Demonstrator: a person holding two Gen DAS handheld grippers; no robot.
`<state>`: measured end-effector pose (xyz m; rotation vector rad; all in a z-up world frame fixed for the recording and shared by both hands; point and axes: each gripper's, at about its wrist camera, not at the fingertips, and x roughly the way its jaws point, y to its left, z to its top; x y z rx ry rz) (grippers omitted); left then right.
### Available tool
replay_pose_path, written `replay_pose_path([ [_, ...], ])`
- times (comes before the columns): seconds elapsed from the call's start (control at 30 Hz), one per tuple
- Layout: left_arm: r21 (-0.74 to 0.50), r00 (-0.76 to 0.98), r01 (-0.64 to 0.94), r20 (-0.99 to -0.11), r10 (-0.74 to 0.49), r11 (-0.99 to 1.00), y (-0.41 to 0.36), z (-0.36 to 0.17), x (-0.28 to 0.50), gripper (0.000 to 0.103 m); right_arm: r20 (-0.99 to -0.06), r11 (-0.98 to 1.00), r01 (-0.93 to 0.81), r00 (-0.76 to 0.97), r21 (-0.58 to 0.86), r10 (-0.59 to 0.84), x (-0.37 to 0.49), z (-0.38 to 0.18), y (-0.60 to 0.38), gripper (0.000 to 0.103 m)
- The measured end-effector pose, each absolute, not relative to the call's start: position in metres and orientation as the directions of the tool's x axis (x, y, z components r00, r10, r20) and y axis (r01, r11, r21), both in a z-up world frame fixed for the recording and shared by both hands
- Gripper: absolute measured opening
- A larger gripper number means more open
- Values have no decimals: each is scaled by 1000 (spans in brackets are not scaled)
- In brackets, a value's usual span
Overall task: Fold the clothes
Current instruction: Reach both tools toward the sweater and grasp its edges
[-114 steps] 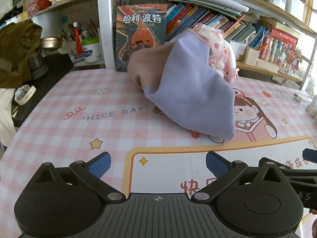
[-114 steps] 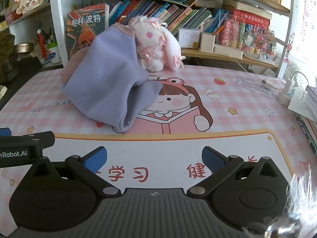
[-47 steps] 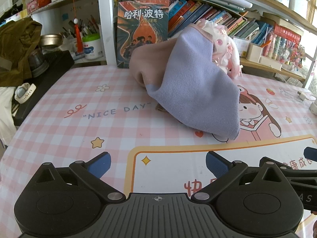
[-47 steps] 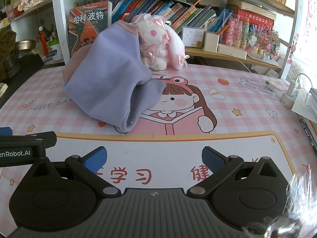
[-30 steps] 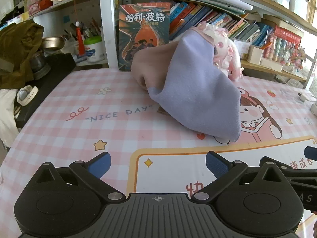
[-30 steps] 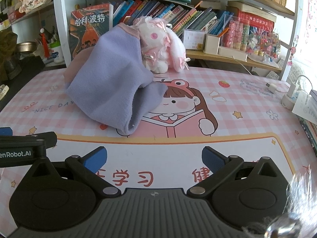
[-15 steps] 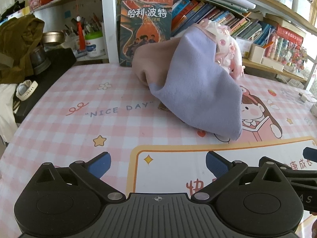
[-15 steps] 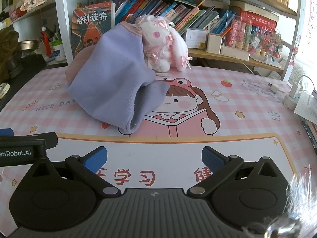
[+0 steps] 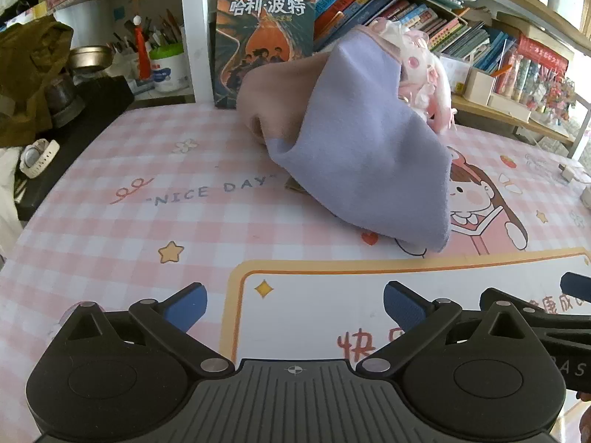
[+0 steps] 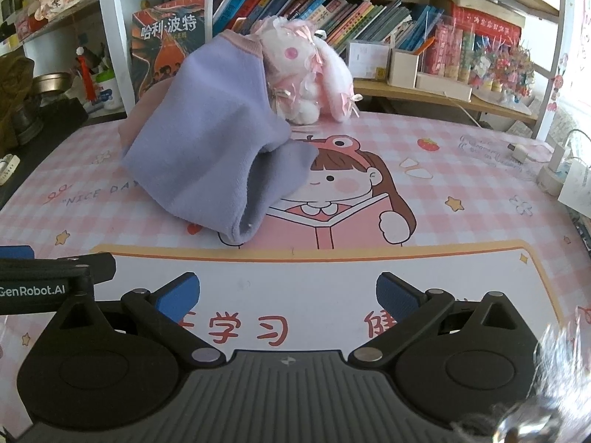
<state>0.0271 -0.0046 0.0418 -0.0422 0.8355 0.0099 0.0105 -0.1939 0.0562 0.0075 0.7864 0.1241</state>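
A lilac and dusty-pink garment (image 9: 365,158) lies in a loose heap at the back of the pink checked desk mat (image 9: 207,229), propped against a plush rabbit. In the right wrist view the same garment (image 10: 218,155) sits left of centre, its lilac hem hanging open toward me. My left gripper (image 9: 293,304) is open with nothing between its blue pads, well short of the cloth. My right gripper (image 10: 286,293) is also open and empty, over the white panel of the mat (image 10: 295,277). The left gripper's finger (image 10: 55,273) shows at that view's left edge.
A white-pink plush rabbit (image 10: 306,74) leans behind the garment. Bookshelves with an upright book (image 9: 264,37) line the back edge. A black stand (image 9: 74,118), a white watch (image 9: 37,153) and an olive bag (image 9: 26,74) sit at the left. Chargers and cables (image 10: 550,170) lie at the right.
Both views drift slightly from frame to frame; the garment sits marginally closer now. Both grippers stay open and the cloth has not moved.
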Motion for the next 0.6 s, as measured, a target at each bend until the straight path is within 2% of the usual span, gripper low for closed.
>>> replay_pose_path([
  [0.3,-48,679,-27,-734,-17,999,-28,42,35,103,-707,981,-131,680,140,192,26,50,-223,103],
  [0.6,110,726,-14,-683,86,994,-75,46,39,103,-674,932,-120,659,343,333,61,47,-276,102],
])
